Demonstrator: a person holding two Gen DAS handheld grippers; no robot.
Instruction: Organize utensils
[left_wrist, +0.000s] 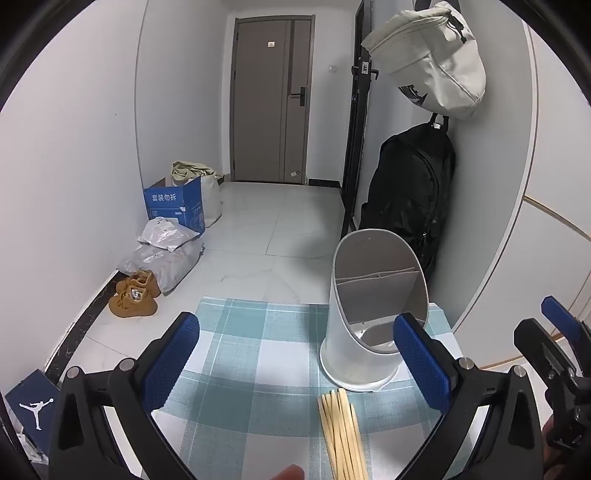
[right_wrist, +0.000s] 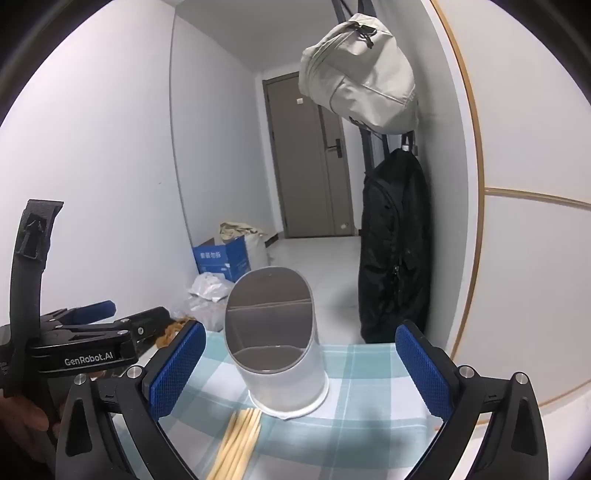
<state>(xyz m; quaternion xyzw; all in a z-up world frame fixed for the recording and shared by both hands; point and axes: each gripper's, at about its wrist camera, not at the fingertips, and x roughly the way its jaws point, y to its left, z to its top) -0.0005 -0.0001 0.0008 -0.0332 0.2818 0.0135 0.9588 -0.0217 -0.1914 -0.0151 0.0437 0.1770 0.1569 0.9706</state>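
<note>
Holding both grippers' fingers (left_wrist: 170, 363) released, we see a divided utensil holder (left_wrist: 373, 306) standing empty beside bundled chopsticks (left_wrist: 341, 432).

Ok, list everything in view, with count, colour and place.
chopsticks: a bundle, pale wood, lying on the cloth, near edge
utensil holder: one, white, divided, upright behind the chopsticks
checked cloth: one, teal and white, on the table
backpack: one, black, hanging at the wall
bag: one, beige, hung above it
box: one, blue, on the floor
shoes: a pair, tan, on the floor
left tongs: open, empty
right tongs: open, empty
</note>
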